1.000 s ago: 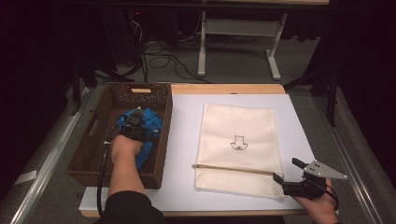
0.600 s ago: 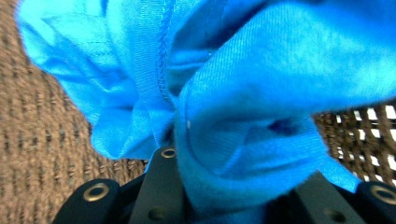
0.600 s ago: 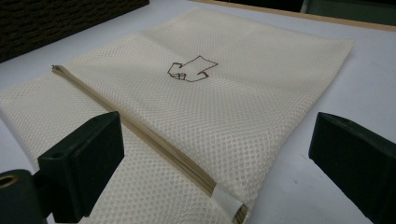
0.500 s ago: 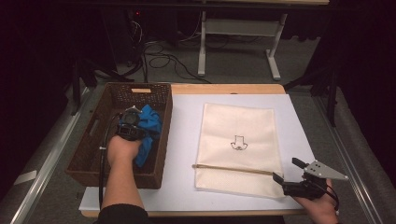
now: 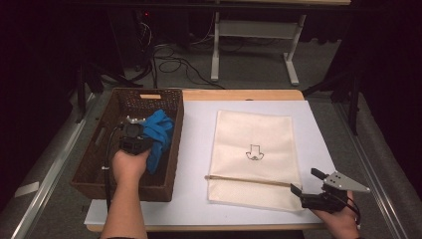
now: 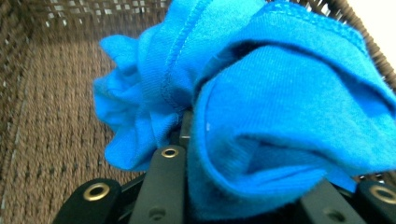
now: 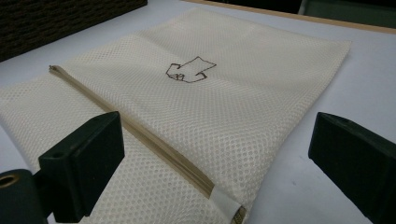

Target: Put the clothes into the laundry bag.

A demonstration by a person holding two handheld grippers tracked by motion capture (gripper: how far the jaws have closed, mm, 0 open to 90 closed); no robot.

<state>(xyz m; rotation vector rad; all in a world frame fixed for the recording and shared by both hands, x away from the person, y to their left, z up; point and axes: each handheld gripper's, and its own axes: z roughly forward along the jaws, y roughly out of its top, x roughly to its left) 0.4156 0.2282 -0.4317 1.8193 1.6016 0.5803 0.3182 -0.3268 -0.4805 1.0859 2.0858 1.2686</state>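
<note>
1. The counter [image 5: 199, 209] carries a white mat, with a wooden edge showing at the far side.
2. A brown wicker basket [image 5: 89, 172] stands on the left part of the counter, its long side running away from the person.
3. A cream mesh laundry bag [image 5: 254, 134] lies flat on the mat to the right of the basket, well apart from it; a small dark drawing [image 5: 254, 153] sits near its middle.
4. A tan zipper [image 5: 249, 180] runs across the bag near its close end, and in the right gripper view its white end tab [image 7: 224, 203] lies at the bag's corner.
5. A bright blue garment [image 5: 158, 137] is bunched inside the basket against the right wall, lifted off the basket floor.
6. The left gripper [image 5: 133, 141] is inside the basket with its jaws closed on the blue garment; in the left gripper view the cloth [image 6: 280, 121] bulges over and between the black jaws.
7. The right gripper [image 5: 304, 192] rests at the near right corner of the laundry bag, jaws spread wide with nothing between them, the zipper end lying just ahead.
</note>
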